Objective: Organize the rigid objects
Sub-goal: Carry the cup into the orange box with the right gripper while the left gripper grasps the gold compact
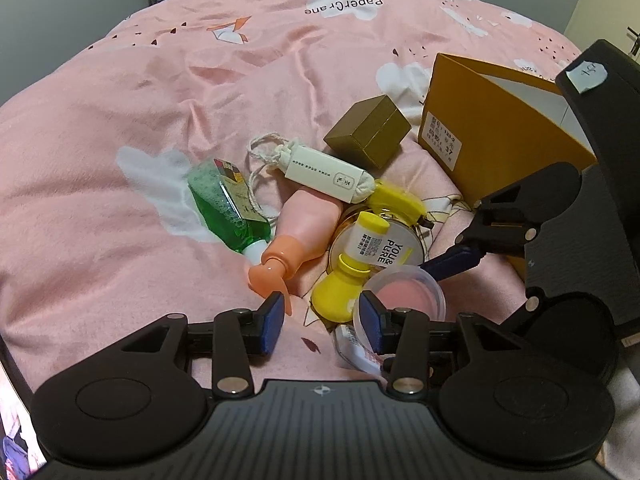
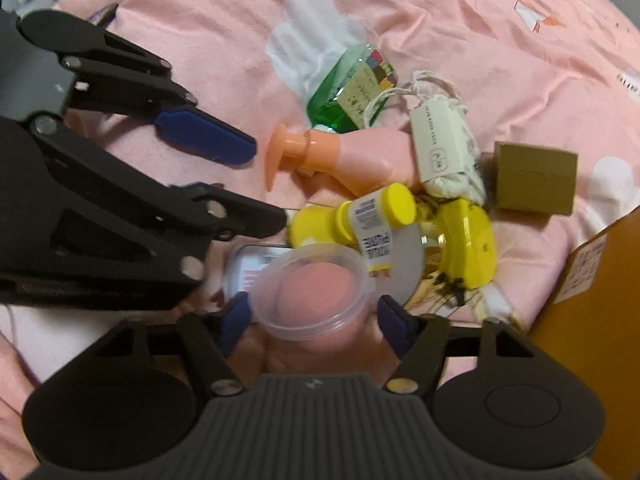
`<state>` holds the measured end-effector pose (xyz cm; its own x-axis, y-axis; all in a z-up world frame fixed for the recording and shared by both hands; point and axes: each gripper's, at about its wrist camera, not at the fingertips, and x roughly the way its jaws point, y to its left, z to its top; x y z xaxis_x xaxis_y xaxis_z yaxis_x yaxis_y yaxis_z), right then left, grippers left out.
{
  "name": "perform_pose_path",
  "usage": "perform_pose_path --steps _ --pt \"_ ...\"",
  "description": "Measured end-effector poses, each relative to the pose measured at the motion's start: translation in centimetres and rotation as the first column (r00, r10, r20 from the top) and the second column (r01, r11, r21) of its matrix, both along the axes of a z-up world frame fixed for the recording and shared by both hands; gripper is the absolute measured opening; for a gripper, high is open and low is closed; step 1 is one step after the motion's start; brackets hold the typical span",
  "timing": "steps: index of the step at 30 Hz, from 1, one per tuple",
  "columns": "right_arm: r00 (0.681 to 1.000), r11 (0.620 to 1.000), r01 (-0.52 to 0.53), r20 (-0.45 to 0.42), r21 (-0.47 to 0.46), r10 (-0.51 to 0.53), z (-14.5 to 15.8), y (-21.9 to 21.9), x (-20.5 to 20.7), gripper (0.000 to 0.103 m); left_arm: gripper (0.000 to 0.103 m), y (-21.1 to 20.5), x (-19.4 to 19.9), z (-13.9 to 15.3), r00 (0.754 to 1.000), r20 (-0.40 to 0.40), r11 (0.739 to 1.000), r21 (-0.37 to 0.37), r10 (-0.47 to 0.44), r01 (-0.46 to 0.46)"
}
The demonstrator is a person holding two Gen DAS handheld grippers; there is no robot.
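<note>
A pile of small objects lies on a pink bedspread: a green bottle (image 1: pixel 228 208), a pink pump bottle (image 1: pixel 300 232), a white wrapped roll with a cord (image 1: pixel 328 174), a yellow-capped bottle (image 1: pixel 360 264), a brown cube box (image 1: pixel 368 132) and a clear round tub (image 1: pixel 400 292). My left gripper (image 1: pixel 320 320) is open just before the pile, its right pad by the tub. My right gripper (image 2: pixel 314 326) is open with the tub (image 2: pixel 312 292) between its pads, not clamped. The left gripper also shows in the right wrist view (image 2: pixel 260 184).
An open orange cardboard box (image 1: pixel 480 128) stands at the right of the pile, also at the right edge of the right wrist view (image 2: pixel 592 280). A yellow plug-like object (image 2: pixel 468 236) and a flat tin (image 2: pixel 252 268) lie in the pile. The bedspread (image 1: pixel 120 120) stretches left and back.
</note>
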<state>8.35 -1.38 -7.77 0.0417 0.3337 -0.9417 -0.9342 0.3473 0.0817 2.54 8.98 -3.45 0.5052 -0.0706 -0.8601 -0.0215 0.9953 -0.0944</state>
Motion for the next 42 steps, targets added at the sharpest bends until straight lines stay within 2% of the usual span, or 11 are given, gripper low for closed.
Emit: perform_pose_path --steps 4,7,13,18,20,22,25,30,35,39,42 --pt "0.999 1.000 0.002 0.046 0.026 -0.003 1.3 -0.8 -0.6 0.066 0.051 0.4 -0.2 0.5 0.999 0.025 0.999 -0.029 0.031 -0.031" --pt "0.996 0.996 0.018 0.082 0.085 -0.025 3.7 -2.0 -0.8 0.066 0.051 0.6 -0.3 1.2 0.997 0.056 0.998 -0.049 0.050 -0.047" --pt "0.976 0.976 0.099 0.172 0.194 -0.133 8.9 -4.7 0.0 0.066 0.051 0.3 0.2 3.4 0.989 0.149 0.998 -0.069 0.009 0.001" --pt "0.929 0.940 0.178 0.266 0.290 -0.258 13.6 -7.5 1.2 0.066 0.051 -0.6 1.3 5.0 0.975 0.205 0.993 -0.066 -0.083 0.098" --pt "0.902 0.919 0.227 0.287 0.323 -0.323 15.0 -8.9 2.1 0.066 0.051 -1.1 2.0 4.8 0.973 0.189 0.987 -0.070 -0.130 0.145" --pt "0.878 0.897 0.281 0.287 0.342 -0.384 15.8 -10.3 3.2 0.066 0.058 -1.9 2.8 4.2 0.972 0.157 0.982 -0.049 -0.175 0.185" --pt "0.839 0.856 0.385 0.256 0.346 -0.481 15.8 -12.6 5.4 0.066 0.062 -3.0 3.7 2.6 0.973 0.094 0.977 -0.010 -0.212 0.214" --pt "0.787 0.792 0.530 0.173 0.303 -0.592 13.3 -15.8 8.6 0.066 0.073 -4.2 4.3 0.2 0.967 0.051 0.969 0.010 -0.248 0.248" --pt "0.758 0.742 0.616 0.058 0.264 -0.650 10.5 -18.3 9.6 0.066 0.081 -5.4 5.4 -1.4 0.948 0.015 0.940 0.131 -0.319 0.315" --pt "0.731 0.701 0.669 -0.050 0.247 -0.680 8.6 -18.7 11.0 0.066 0.083 -6.0 6.6 -2.6 0.937 -0.031 0.926 0.140 -0.349 0.350" --pt "0.727 0.694 0.682 -0.116 0.231 -0.677 7.4 -18.0 11.5 0.066 0.083 -6.3 7.1 -3.4 0.939 -0.064 0.926 0.156 -0.339 0.345"
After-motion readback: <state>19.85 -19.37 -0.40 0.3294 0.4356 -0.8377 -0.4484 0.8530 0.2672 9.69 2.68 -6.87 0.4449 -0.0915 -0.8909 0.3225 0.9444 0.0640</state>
